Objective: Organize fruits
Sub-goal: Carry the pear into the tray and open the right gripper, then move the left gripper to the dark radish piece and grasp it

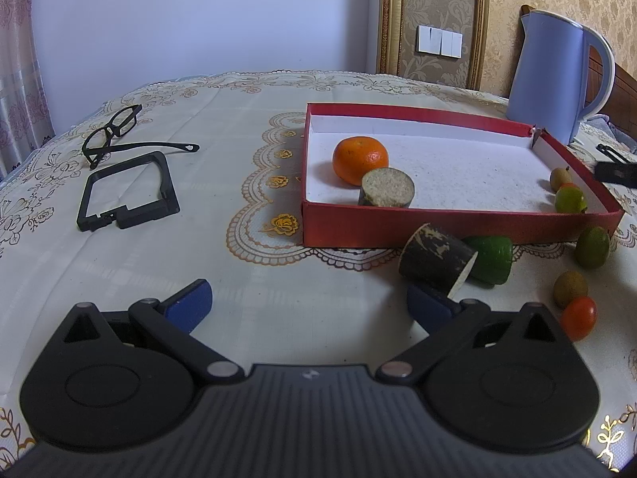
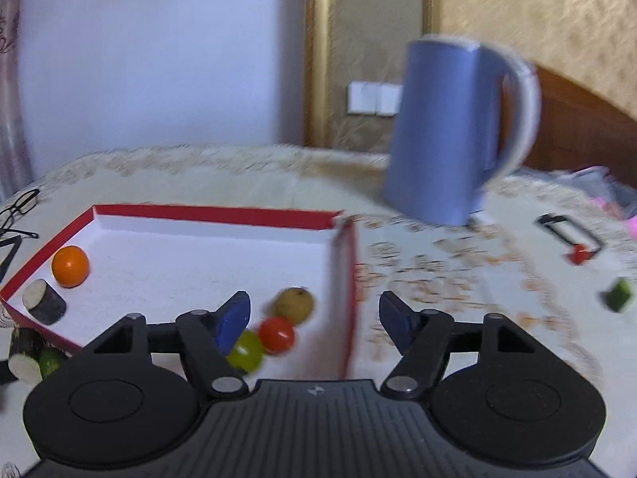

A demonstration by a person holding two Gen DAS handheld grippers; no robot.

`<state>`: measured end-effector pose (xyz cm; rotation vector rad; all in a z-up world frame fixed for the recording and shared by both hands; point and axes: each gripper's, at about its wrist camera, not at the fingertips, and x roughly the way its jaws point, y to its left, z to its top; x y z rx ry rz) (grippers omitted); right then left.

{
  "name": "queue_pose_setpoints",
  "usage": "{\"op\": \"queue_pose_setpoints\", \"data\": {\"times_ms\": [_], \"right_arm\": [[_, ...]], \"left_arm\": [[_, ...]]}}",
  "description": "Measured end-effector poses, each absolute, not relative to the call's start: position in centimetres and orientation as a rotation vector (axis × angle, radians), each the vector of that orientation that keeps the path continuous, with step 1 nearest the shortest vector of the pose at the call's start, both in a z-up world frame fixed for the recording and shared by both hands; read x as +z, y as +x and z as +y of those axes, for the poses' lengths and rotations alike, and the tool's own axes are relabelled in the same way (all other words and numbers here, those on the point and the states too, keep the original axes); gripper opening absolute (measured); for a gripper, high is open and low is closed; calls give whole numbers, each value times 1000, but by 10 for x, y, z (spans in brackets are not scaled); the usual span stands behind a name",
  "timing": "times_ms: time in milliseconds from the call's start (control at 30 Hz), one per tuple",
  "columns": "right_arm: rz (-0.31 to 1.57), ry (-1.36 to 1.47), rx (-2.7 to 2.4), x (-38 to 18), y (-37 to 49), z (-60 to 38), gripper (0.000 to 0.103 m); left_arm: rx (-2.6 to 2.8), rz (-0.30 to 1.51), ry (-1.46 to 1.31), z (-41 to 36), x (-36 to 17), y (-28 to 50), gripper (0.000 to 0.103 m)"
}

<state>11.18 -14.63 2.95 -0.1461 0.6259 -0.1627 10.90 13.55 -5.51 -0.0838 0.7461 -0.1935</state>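
A red box (image 1: 458, 223) (image 2: 223, 213) with a white floor holds an orange (image 1: 360, 159) (image 2: 70, 266) and a dark cut cylinder (image 1: 387, 193) (image 2: 43, 302). In its near right corner lie a brown fruit (image 2: 294, 304), a red tomato (image 2: 276, 334) and a green fruit (image 2: 247, 350). My right gripper (image 2: 314, 322) is open above that corner, nothing pressed between its pads. My left gripper (image 1: 310, 302) is open over bare cloth. In front of the box lie a dark cylinder (image 1: 436, 259), a green cylinder (image 1: 491, 257), a green fruit (image 1: 592, 246), a brown fruit (image 1: 570, 288) and a red tomato (image 1: 579, 316).
A blue kettle (image 1: 553, 75) (image 2: 450, 131) stands behind the box's far right corner. Glasses (image 1: 115, 127) and a black frame (image 1: 127, 191) lie to the left. Right of the box are a second black frame (image 2: 569, 231), a small red thing (image 2: 579, 254) and a green piece (image 2: 618, 295).
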Motion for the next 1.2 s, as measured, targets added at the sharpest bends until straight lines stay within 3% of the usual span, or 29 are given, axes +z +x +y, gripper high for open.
{"op": "queue_pose_setpoints", "data": {"times_ms": [233, 400, 633, 1133, 1200], "right_arm": [[594, -80, -296, 34, 64, -184, 72], [702, -32, -449, 15, 70, -214, 72], [727, -13, -412, 7, 71, -217, 88], [736, -21, -404, 5, 74, -216, 91], [736, -21, -404, 5, 74, -216, 91]], "left_arm": [[-195, 747, -85, 135, -55, 109, 103], [-198, 743, -90, 136, -54, 108, 103], [-229, 676, -36, 127, -47, 94, 103], [-353, 627, 1, 106, -31, 83, 103], [-359, 630, 10, 102, -33, 86, 96]]}}
